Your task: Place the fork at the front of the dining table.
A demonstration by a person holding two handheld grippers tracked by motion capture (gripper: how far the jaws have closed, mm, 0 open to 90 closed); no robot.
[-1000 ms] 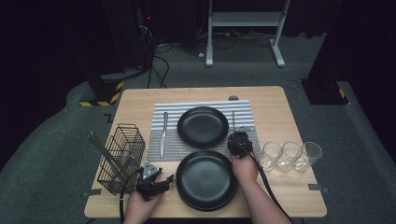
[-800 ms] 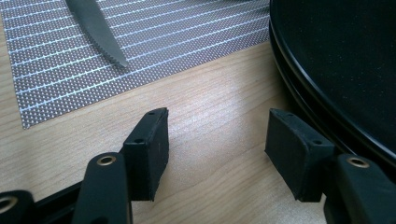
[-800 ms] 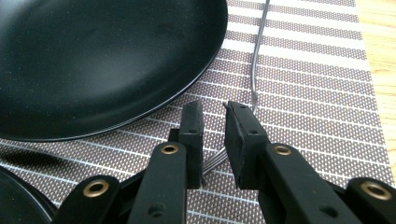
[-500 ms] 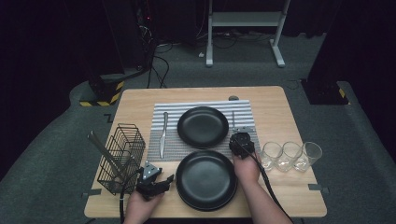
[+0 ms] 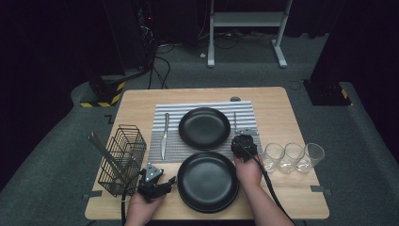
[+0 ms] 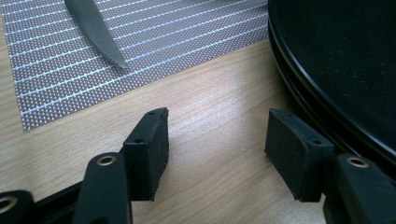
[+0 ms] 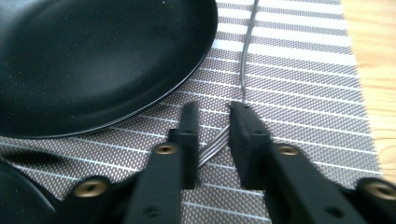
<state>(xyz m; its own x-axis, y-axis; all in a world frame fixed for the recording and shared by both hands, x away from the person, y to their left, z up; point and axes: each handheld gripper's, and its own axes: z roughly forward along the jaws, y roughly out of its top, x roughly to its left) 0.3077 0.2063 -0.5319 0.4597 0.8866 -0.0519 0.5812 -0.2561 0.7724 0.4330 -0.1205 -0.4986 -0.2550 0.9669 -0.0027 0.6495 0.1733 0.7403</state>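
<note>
A: Left gripper (image 6: 212, 149)?
B: Spread, nothing between, low over bare table (image 6: 210, 102) beside near plate (image 5: 207, 180).
A: Right gripper (image 7: 212, 135)?
B: Just been closing; pinching fork (image 7: 247, 51) tines on striped mat (image 7: 299, 93), right of far plate (image 5: 204, 127).

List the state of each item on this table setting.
Silver metal fork: lying flat, tines gripped.
Right tongs: shut on the fork.
Left tongs: open, empty.
Serrated steel knife: lying flat, untouched.
Three clear glasses: upright, empty.
Black wire basket: upright.
</note>
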